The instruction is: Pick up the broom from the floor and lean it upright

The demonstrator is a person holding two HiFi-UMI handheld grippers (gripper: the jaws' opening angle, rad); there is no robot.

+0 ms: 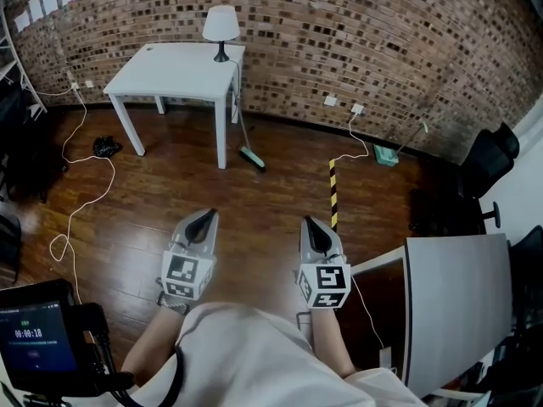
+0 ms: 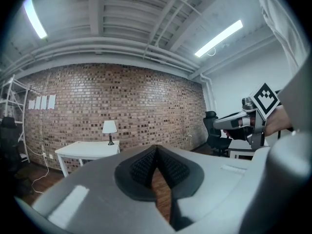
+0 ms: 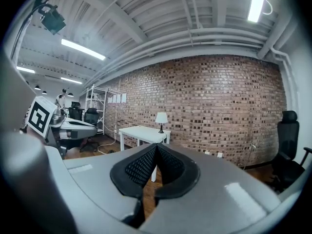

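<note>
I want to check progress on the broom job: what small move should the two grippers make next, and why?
Probably none toward it; I would just hold both grippers back. The broom seems to lean already, with its head on the floor and its handle slanting up against the white table. The left gripper and right gripper are shut, empty and well short of it.

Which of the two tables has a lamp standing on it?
The white square table by the brick wall; the white-shaded lamp stands at its back corner. The grey table at lower right carries none.
</note>
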